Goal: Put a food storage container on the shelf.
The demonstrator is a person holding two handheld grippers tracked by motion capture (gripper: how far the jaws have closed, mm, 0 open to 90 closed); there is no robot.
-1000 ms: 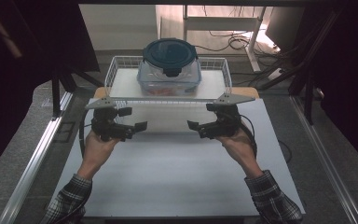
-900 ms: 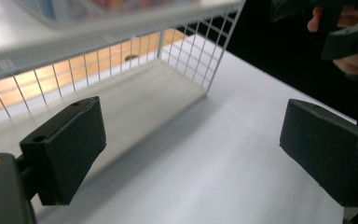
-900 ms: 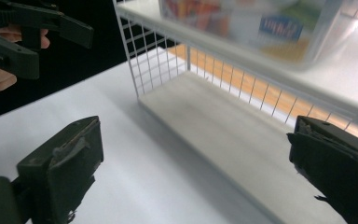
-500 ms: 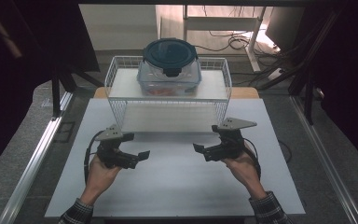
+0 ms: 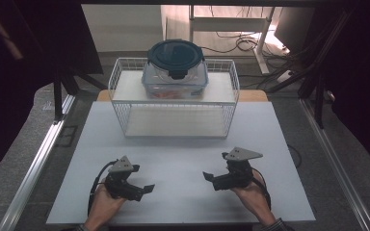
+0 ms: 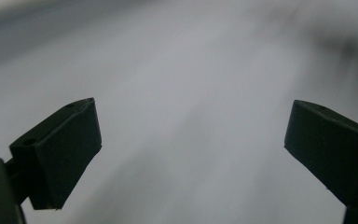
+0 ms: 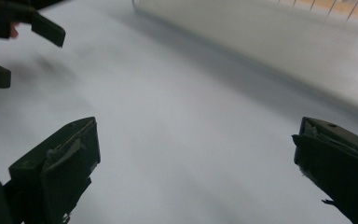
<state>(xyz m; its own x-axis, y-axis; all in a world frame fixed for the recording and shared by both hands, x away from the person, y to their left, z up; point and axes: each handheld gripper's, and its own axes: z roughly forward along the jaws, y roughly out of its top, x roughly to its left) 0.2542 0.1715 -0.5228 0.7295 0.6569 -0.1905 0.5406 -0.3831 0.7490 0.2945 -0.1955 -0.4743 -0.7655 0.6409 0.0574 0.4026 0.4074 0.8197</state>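
Note:
A clear food container (image 5: 176,77) with a dark blue clip lid (image 5: 176,54) stands on top of a white wire rack (image 5: 173,98) at the back of the white table (image 5: 183,159). My left gripper (image 5: 147,188) rests low near the front left, open, nothing between its jaws. My right gripper (image 5: 207,177) sits at the front right, open and empty too. Both point inward at each other, far in front of the rack. In the left gripper view the open gripper (image 6: 191,154) looks over bare white surface. In the right gripper view the open gripper (image 7: 196,168) faces the left gripper (image 7: 23,46) farther off.
The rack has a lower shelf (image 5: 173,122) under the container's level. A metal rail (image 5: 38,154) runs along the table's left side and another rail (image 5: 335,159) along its right. Cables (image 5: 243,45) lie on the floor behind the rack.
Both grippers have pulled back from the rack's front toward the table's near edge and dropped lower. The container and rack have not moved.

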